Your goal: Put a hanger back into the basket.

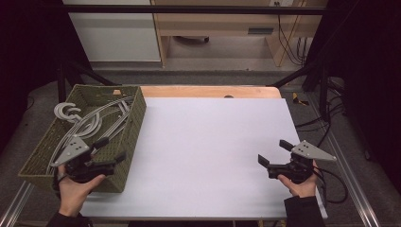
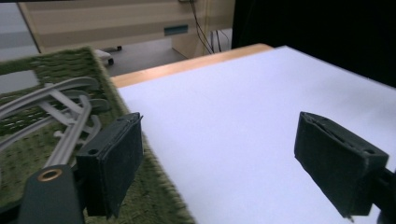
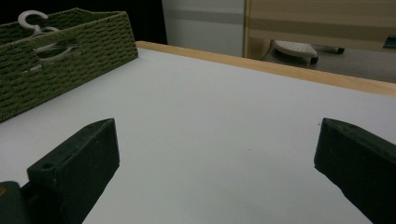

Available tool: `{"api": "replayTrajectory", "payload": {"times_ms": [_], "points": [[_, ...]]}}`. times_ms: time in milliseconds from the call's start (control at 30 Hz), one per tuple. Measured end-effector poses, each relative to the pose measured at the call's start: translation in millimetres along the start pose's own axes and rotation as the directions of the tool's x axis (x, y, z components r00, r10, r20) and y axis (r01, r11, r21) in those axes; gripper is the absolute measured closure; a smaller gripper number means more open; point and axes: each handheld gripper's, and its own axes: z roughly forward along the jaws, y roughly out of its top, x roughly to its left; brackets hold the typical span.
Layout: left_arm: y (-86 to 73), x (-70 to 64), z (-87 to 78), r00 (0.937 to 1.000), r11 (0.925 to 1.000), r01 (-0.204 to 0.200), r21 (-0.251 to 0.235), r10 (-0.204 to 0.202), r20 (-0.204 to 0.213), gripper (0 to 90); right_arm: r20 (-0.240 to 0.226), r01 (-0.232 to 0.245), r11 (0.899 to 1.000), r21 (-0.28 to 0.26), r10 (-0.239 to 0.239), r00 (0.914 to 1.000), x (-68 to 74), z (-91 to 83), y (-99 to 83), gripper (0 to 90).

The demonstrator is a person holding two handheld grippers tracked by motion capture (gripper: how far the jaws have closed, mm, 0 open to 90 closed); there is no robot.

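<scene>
A green woven basket (image 1: 135,118) stands at the table's left edge and holds several grey plastic hangers (image 1: 87,124), whose hooks poke over its far left rim. My left gripper (image 1: 111,150) hovers open over the basket's near right corner with nothing between its jaws. In the left gripper view the gripper (image 2: 226,163) straddles the basket's right wall (image 2: 154,186), with the hangers (image 2: 65,93) lying inside to the left. At the right side of the table my right gripper (image 1: 274,152) is open and empty, low over the white surface. The right gripper view looks past that gripper (image 3: 217,172) to the basket (image 3: 60,70) farther off.
A white sheet (image 1: 213,151) covers the tabletop, with a strip of wood (image 1: 208,91) showing along the far edge. Black frame bars (image 1: 302,71) stand around the table. Cables (image 1: 333,189) trail off the right side. Cabinets (image 1: 217,28) stand on the floor beyond.
</scene>
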Motion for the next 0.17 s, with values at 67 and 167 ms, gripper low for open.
{"api": "replayTrajectory", "payload": {"times_ms": [67, 167], "points": [[-2.9, -6.3, 7.4, 0.9997, 0.9995, -0.026, 0.016, 0.026, 0.001, 15.1, -0.002, 0.000, 1.000, 0.000, 0.000, 1.0000, 0.1, -0.2, -0.1, 0.4], [-6.0, -10.3, 14.3, 0.9993, 0.9987, -0.034, 0.038, 0.033, 0.017, 15.1, -0.009, 0.010, 1.000, -0.001, -0.010, 0.9999, -0.6, -0.3, -0.7, 0.4]]}}
